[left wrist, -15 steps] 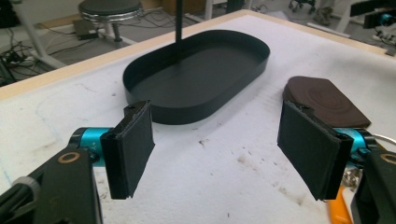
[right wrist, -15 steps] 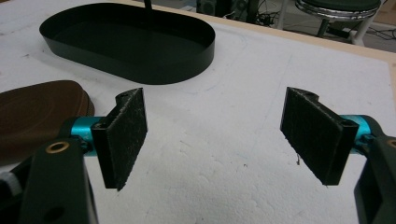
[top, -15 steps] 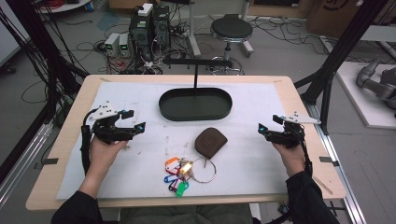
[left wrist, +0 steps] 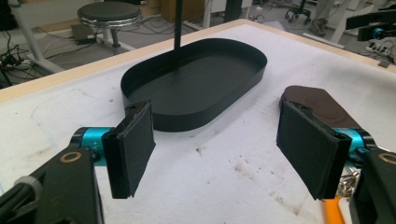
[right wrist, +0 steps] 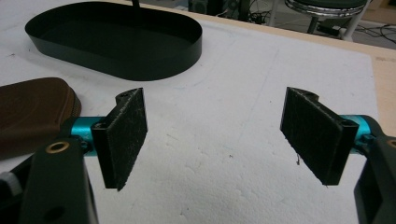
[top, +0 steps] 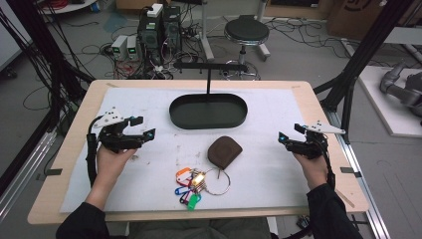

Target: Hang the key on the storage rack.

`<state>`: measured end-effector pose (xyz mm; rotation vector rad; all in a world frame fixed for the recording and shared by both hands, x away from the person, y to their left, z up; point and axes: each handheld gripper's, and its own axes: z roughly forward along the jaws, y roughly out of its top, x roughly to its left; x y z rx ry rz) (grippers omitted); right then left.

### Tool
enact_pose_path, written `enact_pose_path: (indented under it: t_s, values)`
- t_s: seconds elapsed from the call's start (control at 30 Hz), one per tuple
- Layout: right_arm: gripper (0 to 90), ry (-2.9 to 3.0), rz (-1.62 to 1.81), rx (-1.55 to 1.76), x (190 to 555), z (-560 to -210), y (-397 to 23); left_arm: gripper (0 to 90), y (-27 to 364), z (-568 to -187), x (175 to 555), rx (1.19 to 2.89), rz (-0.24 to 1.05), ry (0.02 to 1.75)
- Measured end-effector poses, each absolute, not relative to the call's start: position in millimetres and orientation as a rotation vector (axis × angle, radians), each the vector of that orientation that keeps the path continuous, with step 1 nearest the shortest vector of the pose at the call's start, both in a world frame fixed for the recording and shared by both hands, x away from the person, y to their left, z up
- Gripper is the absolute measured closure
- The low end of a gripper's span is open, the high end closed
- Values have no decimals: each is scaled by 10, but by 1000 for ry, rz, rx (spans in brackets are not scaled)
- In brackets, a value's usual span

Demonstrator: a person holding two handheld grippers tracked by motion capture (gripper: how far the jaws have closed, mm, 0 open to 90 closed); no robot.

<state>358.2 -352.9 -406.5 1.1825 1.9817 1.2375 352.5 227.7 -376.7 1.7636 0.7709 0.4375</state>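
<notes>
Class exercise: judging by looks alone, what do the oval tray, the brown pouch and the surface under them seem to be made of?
Oval tray: probably painted metal, with thin, crisp walls and a matte black finish. Brown pouch: looks like leather or an imitation, with a smooth soft sheen and a stitched edge. White sheet: seems foam board, pebbled, dented and scuffed.

Even, soft overhead light on the white table mat point(top: 278, 194), faint shadows; the high view is grainy, both gripper views sharp up close, backgrounds softly blurred
</notes>
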Motion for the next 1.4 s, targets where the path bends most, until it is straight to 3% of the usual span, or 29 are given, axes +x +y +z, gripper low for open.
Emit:
enact_pose_path:
  t_s: [0.2,0.77,1.4]
  values:
    - [234,1983,1232,1181,3590,-4071,-3525,280,2188,-3747,3503,1761,381,731]
    - [236,1990,1222,1182,3597,-4080,-3515,359,1389,-3844,3399,1918,134,544]
    - [239,1991,1216,1180,3588,-4086,-3518,601,621,-4223,3349,2159,75,535]
